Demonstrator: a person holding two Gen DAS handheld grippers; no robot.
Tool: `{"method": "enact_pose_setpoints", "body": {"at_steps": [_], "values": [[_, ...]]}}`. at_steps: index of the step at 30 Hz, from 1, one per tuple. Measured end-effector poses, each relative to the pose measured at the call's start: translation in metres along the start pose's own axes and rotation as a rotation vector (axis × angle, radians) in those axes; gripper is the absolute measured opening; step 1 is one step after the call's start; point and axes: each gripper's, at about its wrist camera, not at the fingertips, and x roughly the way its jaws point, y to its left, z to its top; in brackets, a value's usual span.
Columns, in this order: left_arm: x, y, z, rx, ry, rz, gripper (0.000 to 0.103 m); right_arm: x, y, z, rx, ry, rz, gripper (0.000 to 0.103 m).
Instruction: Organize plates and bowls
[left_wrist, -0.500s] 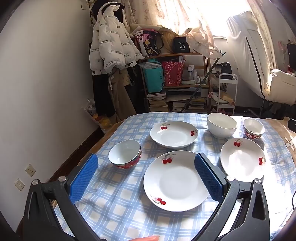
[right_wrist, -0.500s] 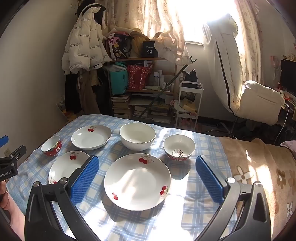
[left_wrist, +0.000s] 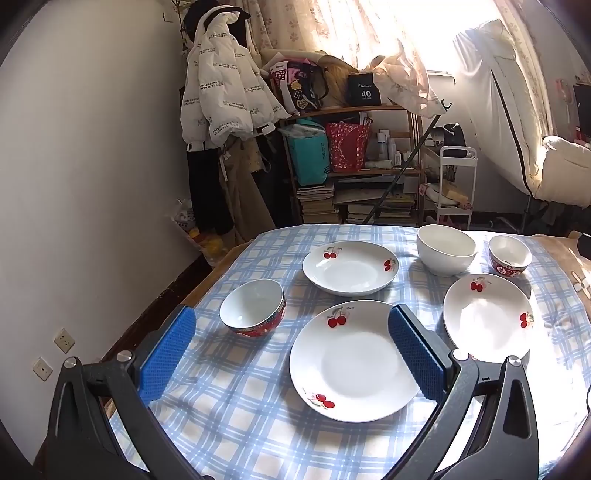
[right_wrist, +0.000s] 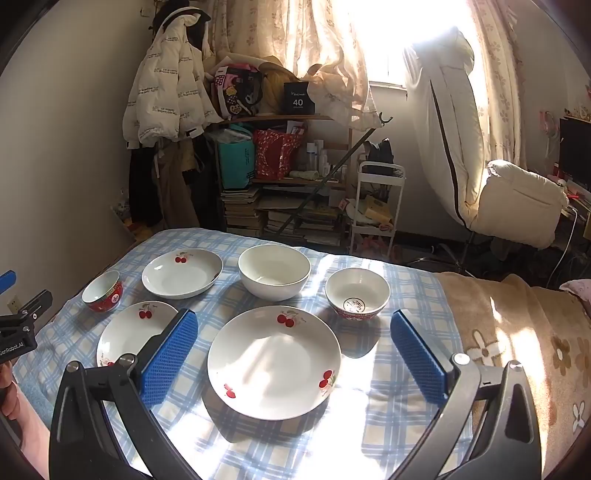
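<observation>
Three white cherry-print plates lie on the blue checked tablecloth (left_wrist: 236, 398). In the left wrist view: a near plate (left_wrist: 354, 360), a far deep plate (left_wrist: 351, 267) and a right plate (left_wrist: 487, 315). A red-sided small bowl (left_wrist: 253, 306) stands at left, a large white bowl (left_wrist: 445, 249) and another red small bowl (left_wrist: 509, 256) at the back right. My left gripper (left_wrist: 291, 354) is open and empty above the near plate. My right gripper (right_wrist: 293, 354) is open and empty above the right plate (right_wrist: 273, 360). The left gripper's body (right_wrist: 18, 325) shows at that view's left edge.
A brown flowered blanket (right_wrist: 517, 332) covers the table's right end. Behind the table are a cluttered shelf with bags and books (right_wrist: 280, 173), a hung white jacket (right_wrist: 166, 96), a white trolley (right_wrist: 376, 206) and a chair with white bedding (right_wrist: 517, 199).
Both views have shifted slightly; the plates and bowls have not moved. Both grippers stay open and empty.
</observation>
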Motion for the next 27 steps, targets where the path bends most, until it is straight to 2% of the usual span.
{"method": "enact_pose_setpoints", "body": {"at_steps": [27], "values": [[-0.0017, -0.0006, 0.0029, 0.012, -0.007, 0.01, 0.102, 0.0012, 0.0002, -0.0002, -0.001, 0.001, 0.0, 0.103]]}}
